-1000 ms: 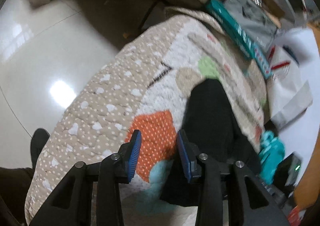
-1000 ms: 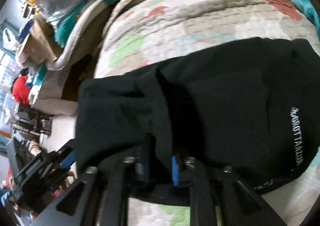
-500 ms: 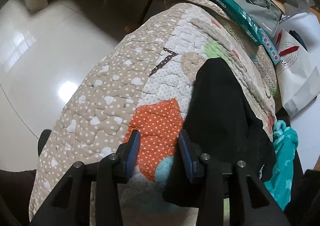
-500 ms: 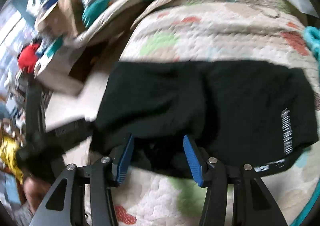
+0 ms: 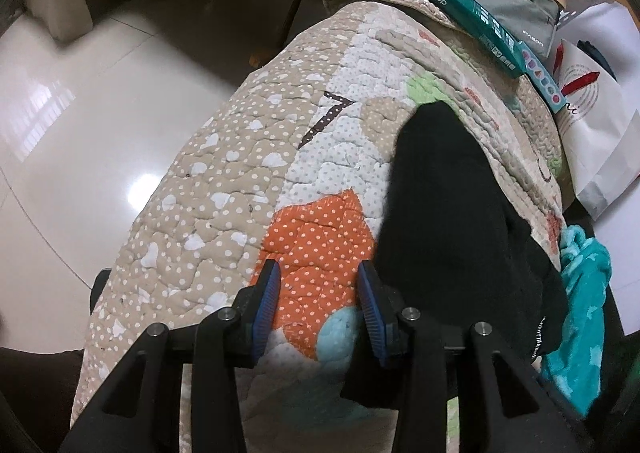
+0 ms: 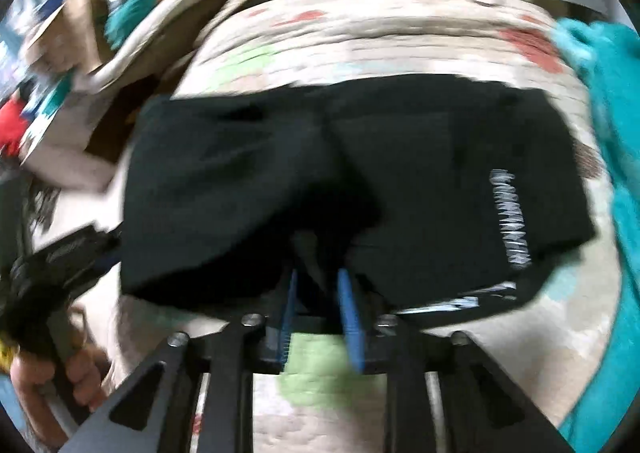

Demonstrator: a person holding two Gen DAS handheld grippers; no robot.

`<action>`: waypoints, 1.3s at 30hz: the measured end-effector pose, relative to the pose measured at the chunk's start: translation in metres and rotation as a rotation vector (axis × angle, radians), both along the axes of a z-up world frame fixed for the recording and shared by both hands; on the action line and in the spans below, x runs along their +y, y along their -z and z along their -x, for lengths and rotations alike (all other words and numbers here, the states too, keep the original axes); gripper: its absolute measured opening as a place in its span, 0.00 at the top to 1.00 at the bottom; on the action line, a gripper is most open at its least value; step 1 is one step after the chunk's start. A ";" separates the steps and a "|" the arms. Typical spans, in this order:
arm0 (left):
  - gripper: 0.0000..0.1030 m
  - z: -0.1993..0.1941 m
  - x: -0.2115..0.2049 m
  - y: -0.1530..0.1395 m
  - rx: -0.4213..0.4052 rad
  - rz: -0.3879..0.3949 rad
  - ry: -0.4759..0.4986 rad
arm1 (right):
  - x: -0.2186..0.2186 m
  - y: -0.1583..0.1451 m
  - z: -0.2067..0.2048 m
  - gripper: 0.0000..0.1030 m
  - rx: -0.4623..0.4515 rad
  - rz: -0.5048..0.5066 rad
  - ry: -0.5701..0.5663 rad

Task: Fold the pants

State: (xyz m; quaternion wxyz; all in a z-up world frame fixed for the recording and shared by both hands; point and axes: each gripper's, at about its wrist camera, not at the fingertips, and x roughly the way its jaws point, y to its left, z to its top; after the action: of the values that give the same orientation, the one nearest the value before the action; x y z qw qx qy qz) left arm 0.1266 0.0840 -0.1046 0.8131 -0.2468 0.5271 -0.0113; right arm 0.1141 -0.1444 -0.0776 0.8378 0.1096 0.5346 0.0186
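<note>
Lying across the quilt (image 6: pixel 400 37), the black pants (image 6: pixel 420 157) run from 9 to 3 o'clock, their white lettering too blurred to read. Right tongs (image 6: pixel 318 289) have just been closing and clamp a fold of the pants; left tongs (image 5: pixel 318 285) stand apart, empty. A teal box (image 5: pixel 472 13) at 1 o'clock reads "deli".

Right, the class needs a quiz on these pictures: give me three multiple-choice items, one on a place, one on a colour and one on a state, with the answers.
1. Where do the pants lie?
A. on the floor
B. on the quilt
C. in a bag

2. What colour is the patch framed by the left gripper?
A. orange
B. purple
C. grey

3. The left gripper is:
A. shut on the pants
B. open, holding nothing
C. shut on a towel

Answers:
1 B, the black cloth lies spread on the quilt.
2 A, orange with white dots shows in the gap.
3 B, its jaws stand apart with only quilt behind them.
</note>
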 end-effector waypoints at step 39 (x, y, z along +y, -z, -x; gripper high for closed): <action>0.61 0.024 -0.020 -0.003 -0.023 -0.023 0.012 | 0.091 0.025 -0.190 0.64 0.053 -0.243 -0.153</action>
State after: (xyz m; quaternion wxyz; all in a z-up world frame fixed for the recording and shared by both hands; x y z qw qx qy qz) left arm 0.1027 0.0641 -0.1014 0.8218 -0.2340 0.5193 -0.0129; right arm 0.3043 -0.0538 -0.1027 0.8001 0.1696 0.5570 0.1441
